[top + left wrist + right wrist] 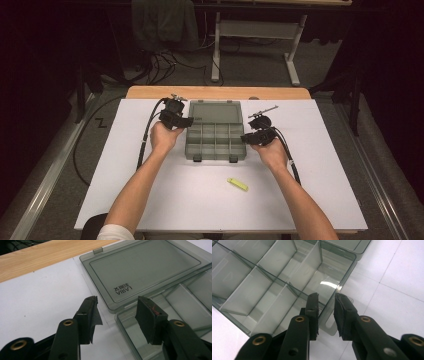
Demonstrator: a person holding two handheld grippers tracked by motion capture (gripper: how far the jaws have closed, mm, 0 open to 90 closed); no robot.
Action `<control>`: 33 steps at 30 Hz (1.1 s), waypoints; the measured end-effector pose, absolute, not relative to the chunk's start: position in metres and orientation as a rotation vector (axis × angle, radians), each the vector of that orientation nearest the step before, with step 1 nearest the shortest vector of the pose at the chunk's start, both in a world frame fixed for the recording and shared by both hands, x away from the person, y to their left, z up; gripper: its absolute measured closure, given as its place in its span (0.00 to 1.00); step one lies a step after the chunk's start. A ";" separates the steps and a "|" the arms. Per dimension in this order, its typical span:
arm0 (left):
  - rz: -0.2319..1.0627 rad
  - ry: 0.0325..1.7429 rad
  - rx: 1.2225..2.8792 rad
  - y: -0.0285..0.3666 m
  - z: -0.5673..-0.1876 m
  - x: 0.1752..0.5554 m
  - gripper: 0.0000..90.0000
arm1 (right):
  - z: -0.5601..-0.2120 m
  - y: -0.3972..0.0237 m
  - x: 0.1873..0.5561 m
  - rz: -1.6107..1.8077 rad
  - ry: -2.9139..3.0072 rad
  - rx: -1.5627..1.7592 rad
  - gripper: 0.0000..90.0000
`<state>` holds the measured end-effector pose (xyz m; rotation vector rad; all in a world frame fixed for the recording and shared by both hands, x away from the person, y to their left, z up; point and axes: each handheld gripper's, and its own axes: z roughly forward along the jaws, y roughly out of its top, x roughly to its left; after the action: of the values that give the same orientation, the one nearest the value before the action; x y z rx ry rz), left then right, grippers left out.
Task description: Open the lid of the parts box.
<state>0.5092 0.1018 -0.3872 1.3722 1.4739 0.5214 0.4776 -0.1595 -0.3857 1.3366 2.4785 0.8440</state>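
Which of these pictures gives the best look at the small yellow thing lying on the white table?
The high view: the small yellow oblong object lies whole on the white table, on the person's side of the open translucent grey plastic compartment box. The left and right gripper views look at that box, its lid and dividers.

A clear grey plastic compartment box (215, 141) lies in the middle of the white worktop (150, 200), its lid (215, 112) folded flat behind it toward the far edge. The left gripper (187, 121) sits at the box's left side, the right gripper (245, 138) at its right wall. A small yellow marker (237, 184) lies nearer the person, right of centre, well apart from the box.
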 end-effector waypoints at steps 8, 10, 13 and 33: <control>0.518 1.465 1.397 0.106 -0.385 0.503 0.51 | -0.386 -0.159 0.477 0.846 2.490 1.296 0.80; 0.516 1.468 1.392 0.109 -0.385 0.502 0.50 | -0.385 -0.159 0.476 0.852 2.490 1.301 0.79; 0.516 1.467 1.394 0.113 -0.385 0.499 0.49 | -0.383 -0.161 0.475 0.877 2.488 1.301 0.79; 0.491 1.423 1.365 0.126 -0.378 0.472 0.47 | -0.368 -0.168 0.457 0.907 2.508 1.207 0.76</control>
<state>0.4723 0.1261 -0.3780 1.3648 1.4225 0.4908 0.4568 -0.1682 -0.3676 1.2073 2.5076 0.9072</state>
